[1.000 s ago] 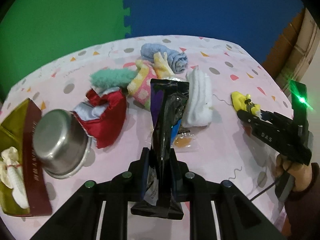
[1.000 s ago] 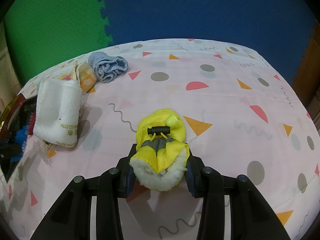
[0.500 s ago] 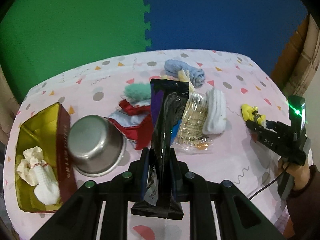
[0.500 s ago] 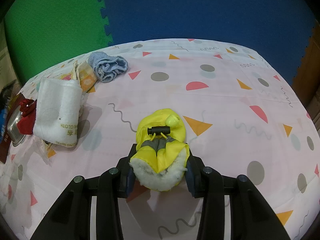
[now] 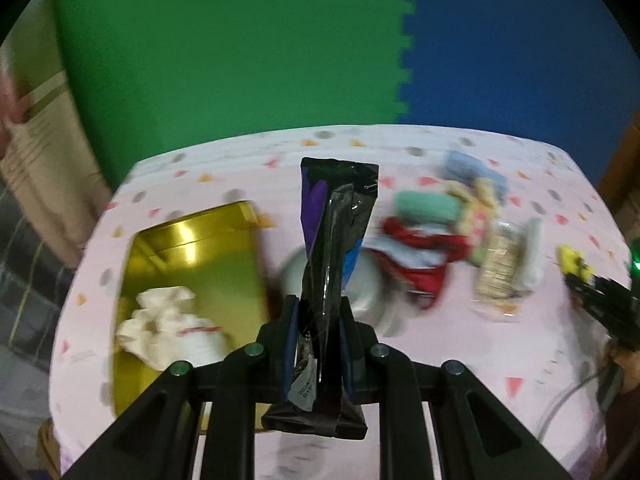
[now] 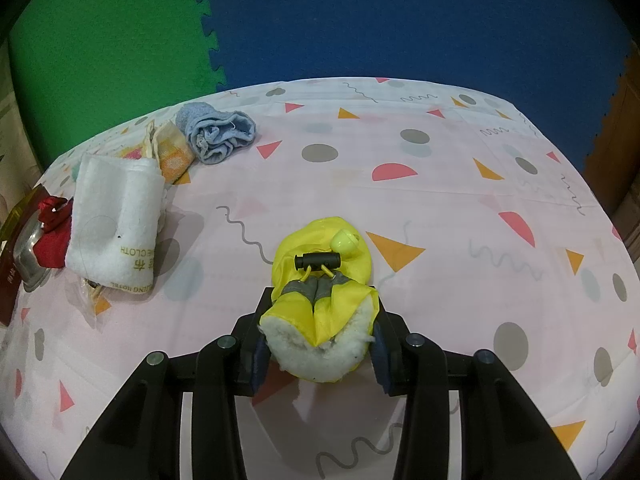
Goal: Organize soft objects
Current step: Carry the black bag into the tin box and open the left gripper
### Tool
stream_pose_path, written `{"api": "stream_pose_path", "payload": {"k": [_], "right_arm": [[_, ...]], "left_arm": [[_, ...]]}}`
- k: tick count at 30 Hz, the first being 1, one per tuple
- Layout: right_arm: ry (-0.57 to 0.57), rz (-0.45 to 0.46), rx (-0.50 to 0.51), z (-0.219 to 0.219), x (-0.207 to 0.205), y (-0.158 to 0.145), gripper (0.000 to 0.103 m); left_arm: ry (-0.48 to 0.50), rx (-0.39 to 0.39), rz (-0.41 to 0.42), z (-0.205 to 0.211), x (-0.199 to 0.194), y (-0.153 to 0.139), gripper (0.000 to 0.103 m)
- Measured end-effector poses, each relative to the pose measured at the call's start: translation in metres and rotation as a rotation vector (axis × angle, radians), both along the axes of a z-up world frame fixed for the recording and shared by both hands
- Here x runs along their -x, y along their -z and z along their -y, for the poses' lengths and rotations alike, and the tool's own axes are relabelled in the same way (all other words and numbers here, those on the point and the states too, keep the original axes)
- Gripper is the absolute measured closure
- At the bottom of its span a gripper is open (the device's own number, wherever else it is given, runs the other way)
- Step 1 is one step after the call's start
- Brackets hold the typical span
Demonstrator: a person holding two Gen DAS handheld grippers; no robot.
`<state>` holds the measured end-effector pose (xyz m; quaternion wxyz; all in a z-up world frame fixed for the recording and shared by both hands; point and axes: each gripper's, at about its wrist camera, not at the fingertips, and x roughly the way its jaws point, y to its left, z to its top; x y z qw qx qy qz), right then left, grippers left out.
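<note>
My left gripper [image 5: 316,316] is shut on a black and purple foil packet [image 5: 334,240], held upright above the table. Below and to its left lies an open gold tin [image 5: 192,248] with a white knotted cloth [image 5: 172,328] inside. My right gripper [image 6: 318,316] is shut on a yellow fleece-lined bootie [image 6: 320,280] that rests on the pink tablecloth. That right gripper [image 5: 600,300] also shows at the right edge of the left wrist view. A white folded cloth [image 6: 114,224], a rolled blue towel [image 6: 218,134] and a red cloth [image 6: 52,228] lie to the left.
A steel bowl [image 5: 368,280] sits partly hidden behind the packet, next to the red cloth [image 5: 420,256]. A teal fuzzy item [image 5: 424,206] and a clear bag of tan pieces [image 5: 498,268] lie blurred on the right. Green and blue foam mats back the table [image 6: 440,200].
My left gripper has swung left and risen with the packet, so the gold tin now sits just below-left of it. The right gripper and bootie have not moved.
</note>
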<state>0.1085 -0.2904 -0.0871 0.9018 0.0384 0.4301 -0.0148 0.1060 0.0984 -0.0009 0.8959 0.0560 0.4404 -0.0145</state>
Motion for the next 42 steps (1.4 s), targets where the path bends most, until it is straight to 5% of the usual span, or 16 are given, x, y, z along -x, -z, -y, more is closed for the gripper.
{"api": "stream_pose_path", "payload": {"k": [17,37,42], "right_arm": [[-0.002,-0.002,0.016,0.000,0.000,0.000,0.063],[-0.002,-0.006,0.040,-0.001,0.000,0.000,0.063],[-0.002,-0.006,0.041,-0.002,0.000,0.001,0.063]], "left_arm": [[-0.253,-0.033,-0.074,-0.131,-0.042,0.033,0.085],[-0.299,-0.058,-0.176,-0.156,-0.058,0.076,0.084],[-0.294,-0.077,-0.177,-0.156,-0.056,0.074,0.073]]}}
